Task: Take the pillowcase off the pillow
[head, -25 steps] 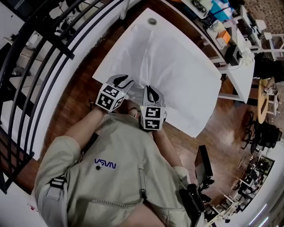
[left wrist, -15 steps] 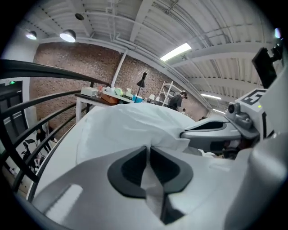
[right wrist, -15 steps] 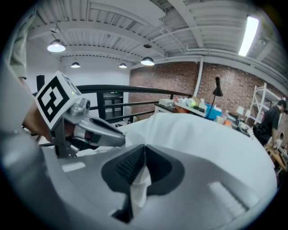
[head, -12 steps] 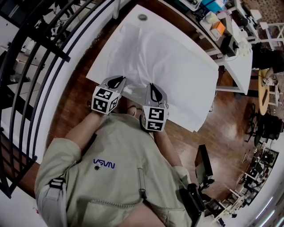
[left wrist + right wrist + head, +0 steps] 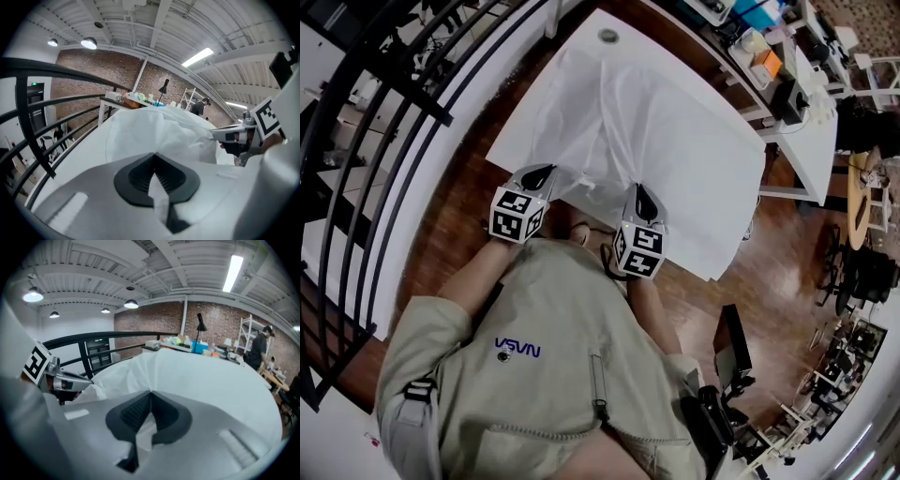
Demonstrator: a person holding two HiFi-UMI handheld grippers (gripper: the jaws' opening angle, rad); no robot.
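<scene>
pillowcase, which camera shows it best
The head view: the whole pillowcase lies spread on the table, its near edge pinched by the left gripper, whose jaws have just closed, and the right gripper. Each gripper view shows only pinched fabric and a nearby bulge.

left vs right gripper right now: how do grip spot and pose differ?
The left gripper bites the pillowcase at the left of its near end. The right gripper bites further right, nearer the person. The left gripper leans in towards the right one, while the right gripper points almost straight away from the person. The left jaws have just been closing on the cloth. Shared: both are shut on white cloth, which bunches between them.
</scene>
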